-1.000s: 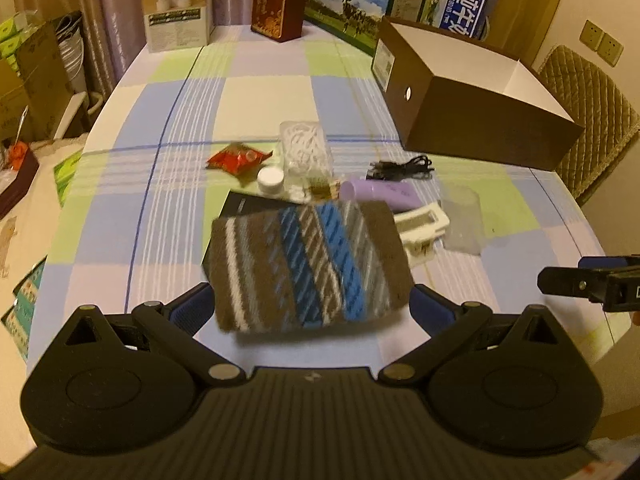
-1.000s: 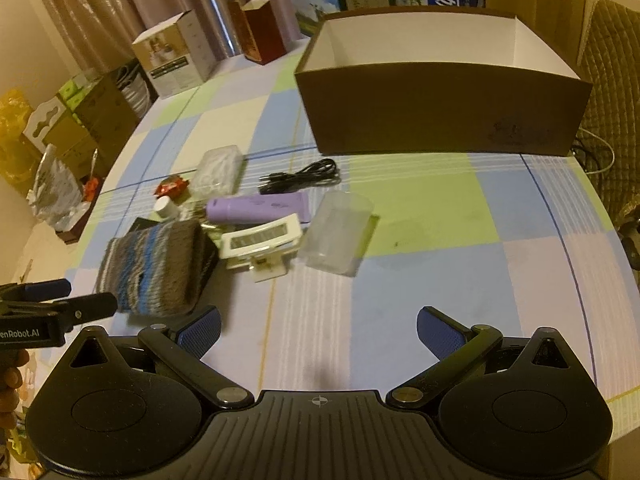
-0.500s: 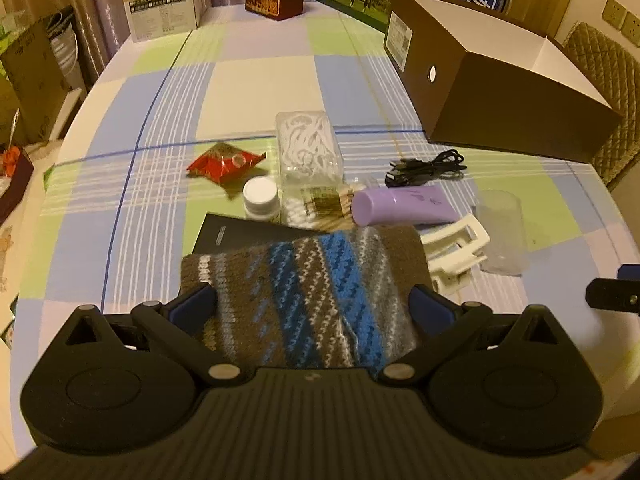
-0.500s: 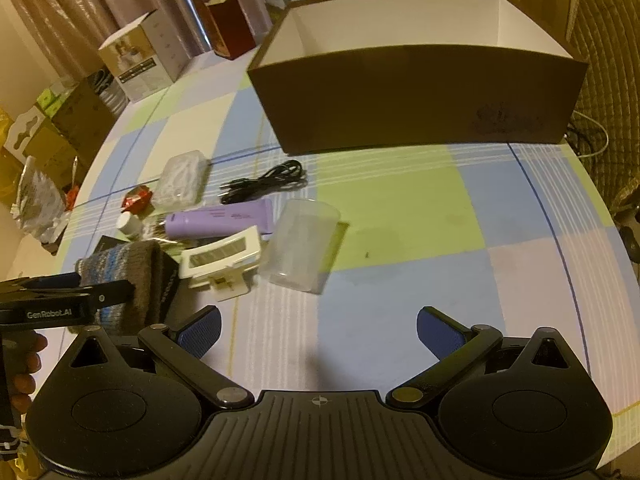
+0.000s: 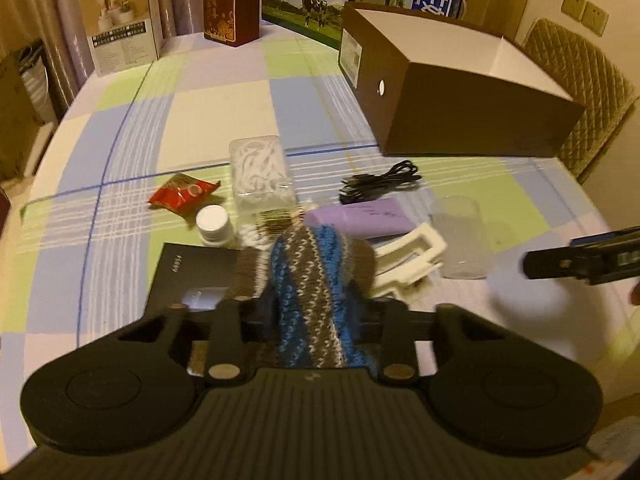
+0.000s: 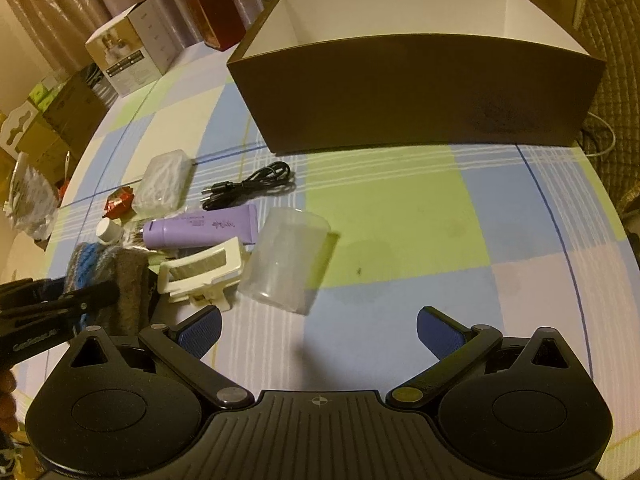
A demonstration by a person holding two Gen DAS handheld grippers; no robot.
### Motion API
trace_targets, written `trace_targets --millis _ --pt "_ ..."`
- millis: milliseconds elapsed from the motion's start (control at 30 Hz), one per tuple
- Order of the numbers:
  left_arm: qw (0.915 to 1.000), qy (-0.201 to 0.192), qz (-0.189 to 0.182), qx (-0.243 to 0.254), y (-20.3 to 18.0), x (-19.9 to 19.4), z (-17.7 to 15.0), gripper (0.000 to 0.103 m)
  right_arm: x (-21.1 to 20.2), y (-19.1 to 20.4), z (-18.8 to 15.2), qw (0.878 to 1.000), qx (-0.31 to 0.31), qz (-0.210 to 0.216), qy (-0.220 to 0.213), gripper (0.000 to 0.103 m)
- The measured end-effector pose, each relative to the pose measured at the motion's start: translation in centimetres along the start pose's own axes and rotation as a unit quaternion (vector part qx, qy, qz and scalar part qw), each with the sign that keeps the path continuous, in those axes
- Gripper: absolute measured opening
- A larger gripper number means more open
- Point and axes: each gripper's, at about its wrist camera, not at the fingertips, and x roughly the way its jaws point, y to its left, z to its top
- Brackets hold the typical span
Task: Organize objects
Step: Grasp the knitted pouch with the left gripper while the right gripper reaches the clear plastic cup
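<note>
My left gripper (image 5: 310, 312) is shut on the striped knitted cloth (image 5: 316, 280), which bunches up between its jaws over a black booklet (image 5: 192, 276). In the right wrist view the same cloth (image 6: 102, 268) sits at the left under the left gripper (image 6: 80, 302). My right gripper (image 6: 318, 328) stands open above bare tablecloth, a little short of the clear plastic cup (image 6: 286, 258) lying on its side. The open brown box (image 6: 416, 88) stands at the back, its white inside showing nothing.
A purple tube (image 6: 200, 228), white clip (image 6: 202, 270), black cable (image 6: 248, 184), clear box of white cotton swabs (image 5: 260, 172), red packet (image 5: 182, 196) and small white jar (image 5: 214, 222) lie clustered mid-table. Cartons (image 5: 120, 20) line the far edge; a quilted chair (image 5: 580, 84) stands right.
My left gripper has come down and shut on the knitted cloth, squeezing it from flat into a narrow bunch. The right gripper has edged forward toward the cup and box.
</note>
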Motion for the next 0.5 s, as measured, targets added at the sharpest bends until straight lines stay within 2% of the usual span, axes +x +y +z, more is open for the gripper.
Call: trace_targets --millis 100,133,167,267,333,500 --pt "0.9999 -0.006 0.0 -0.009 -0.1 -0.8 0.4 0.023 0.5 0.3 0.6 1.0 -0.007 0.009 -0.004 0.101" --pt "0.9999 -0.009 0.0 -0.013 0.0 -1.1 0.6 0.023 0.7 0.4 0.8 1.0 -0.009 0.013 -0.007 0.095" --pt "0.9997 -0.012 -0.002 -0.021 0.2 -1.5 0.9 0.023 1.1 0.6 1.0 1.0 -0.011 0.019 -0.008 0.084" --pt "0.999 -0.019 0.001 -0.04 0.7 -2.0 1.8 0.023 2.4 0.9 1.7 1.0 -0.006 0.026 -0.003 0.068" --pt "0.9986 -0.023 0.006 -0.047 1.0 -2.3 2.2 0.023 3.2 1.0 2.1 1.0 -0.001 0.025 -0.003 0.062" --pt "0.998 -0.023 0.016 -0.057 1.3 -2.2 3.1 0.023 5.2 0.7 2.9 0.999 0.023 0.029 0.008 0.057"
